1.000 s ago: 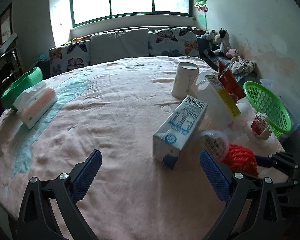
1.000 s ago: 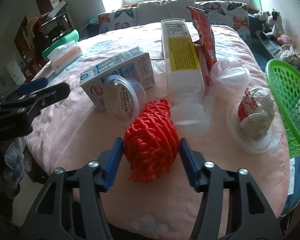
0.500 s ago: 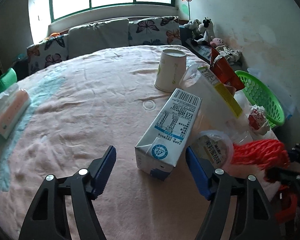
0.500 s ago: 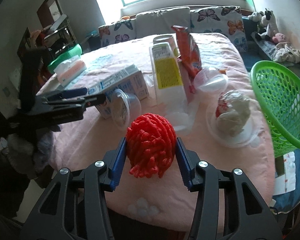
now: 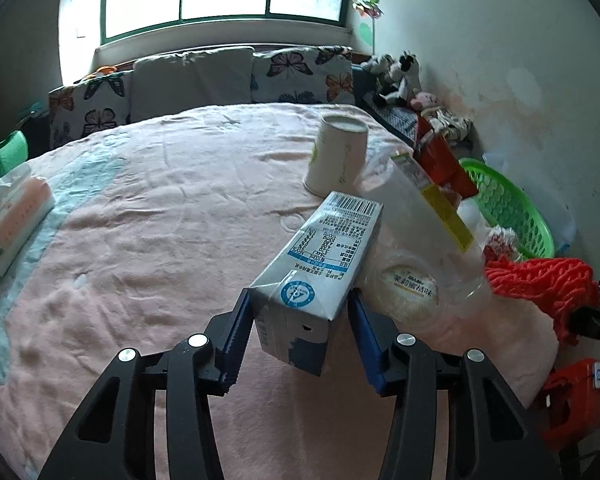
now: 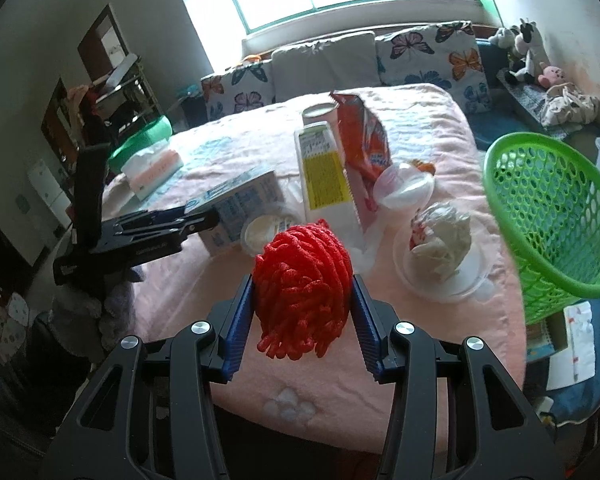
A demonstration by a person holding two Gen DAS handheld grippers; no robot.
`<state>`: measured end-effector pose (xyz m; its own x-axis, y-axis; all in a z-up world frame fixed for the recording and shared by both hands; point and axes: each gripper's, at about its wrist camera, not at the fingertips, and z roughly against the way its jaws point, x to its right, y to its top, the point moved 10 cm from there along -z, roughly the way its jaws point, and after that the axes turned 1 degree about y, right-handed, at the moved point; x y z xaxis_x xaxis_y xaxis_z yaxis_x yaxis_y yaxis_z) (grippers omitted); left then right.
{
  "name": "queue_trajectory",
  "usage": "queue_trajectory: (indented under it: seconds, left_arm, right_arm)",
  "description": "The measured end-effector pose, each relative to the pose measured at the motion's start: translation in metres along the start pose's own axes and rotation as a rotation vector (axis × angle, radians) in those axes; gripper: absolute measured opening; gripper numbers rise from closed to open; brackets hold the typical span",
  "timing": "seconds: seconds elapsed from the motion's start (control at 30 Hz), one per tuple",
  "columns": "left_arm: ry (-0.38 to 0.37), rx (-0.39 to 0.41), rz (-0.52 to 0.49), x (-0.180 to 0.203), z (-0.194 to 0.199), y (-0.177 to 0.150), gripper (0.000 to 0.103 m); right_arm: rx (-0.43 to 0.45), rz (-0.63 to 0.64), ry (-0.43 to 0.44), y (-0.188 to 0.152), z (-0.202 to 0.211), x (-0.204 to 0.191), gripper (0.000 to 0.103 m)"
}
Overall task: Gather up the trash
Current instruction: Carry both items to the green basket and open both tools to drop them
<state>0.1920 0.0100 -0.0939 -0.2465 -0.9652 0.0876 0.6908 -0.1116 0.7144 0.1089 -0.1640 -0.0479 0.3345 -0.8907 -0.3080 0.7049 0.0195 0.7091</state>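
The right hand-held gripper [image 6: 303, 316] grips the red foam fruit net [image 6: 303, 285], now raised clear of the pink blanket-covered bed [image 6: 420, 344], where a second ago the net rested on it. The left hand-held gripper [image 5: 296, 334], wide open and short of the trash a second ago, has advanced and narrowed onto the white-and-blue rectangular milk carton [image 5: 318, 268], its pads apparently touching both sides. Beyond lie a clear lidded plastic cup [image 5: 410, 284] and a white paper cup [image 5: 338, 158]. The green plastic mesh basket [image 6: 548, 220] waits right, likely the drop-off.
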Motion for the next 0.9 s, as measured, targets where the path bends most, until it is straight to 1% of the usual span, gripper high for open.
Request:
queue_trajectory:
  seconds: [0.1,0.27,0.37,0.43,0.5,0.57,0.67,0.73,0.8,0.83,0.87,0.9]
  left_arm:
    - [0.012,0.029,0.015,-0.005,0.015,0.009,0.047]
    - [0.017,0.081,0.016,-0.004,0.042,0.030,0.046]
    - [-0.002,0.120,0.014,0.004,0.058,0.047,0.046]
    - [-0.027,0.142,0.011,0.014,0.066,0.060,0.046]
    - [-0.056,0.153,0.003,0.027,0.070,0.071,0.046]
    - [-0.087,0.157,-0.013,0.045,0.070,0.083,0.046]
    - [-0.114,0.148,-0.037,0.070,0.062,0.096,0.046]
    - [-0.125,0.141,-0.058,0.090,0.052,0.105,0.046]
    - [-0.151,0.127,-0.079,0.111,0.042,0.116,0.046]
    - [-0.157,0.121,-0.090,0.120,0.037,0.120,0.046]
    - [-0.164,0.115,-0.105,0.130,0.031,0.122,0.046]
    - [-0.169,0.105,-0.122,0.142,0.022,0.127,0.047]
  right_arm:
    - [0.022,-0.022,-0.026,0.006,0.007,0.014,0.048]
    - [0.070,-0.074,-0.114,0.019,0.024,0.061,0.048]
    - [0.097,-0.105,-0.179,0.028,0.033,0.098,0.048]
    - [0.100,-0.139,-0.233,0.032,0.035,0.130,0.048]
    - [0.095,-0.169,-0.264,0.031,0.035,0.156,0.048]
    - [0.084,-0.199,-0.314,0.030,0.030,0.187,0.048]
    - [0.060,-0.229,-0.341,0.025,0.018,0.220,0.049]
    - [0.039,-0.240,-0.343,0.022,0.010,0.237,0.050]
    - [0.030,-0.262,-0.337,0.020,0.001,0.251,0.051]
    - [0.025,-0.271,-0.322,0.019,-0.003,0.257,0.055]
    - [0.026,-0.280,-0.320,0.020,-0.003,0.262,0.062]
    - [0.026,-0.290,-0.328,0.020,-0.004,0.267,0.066]
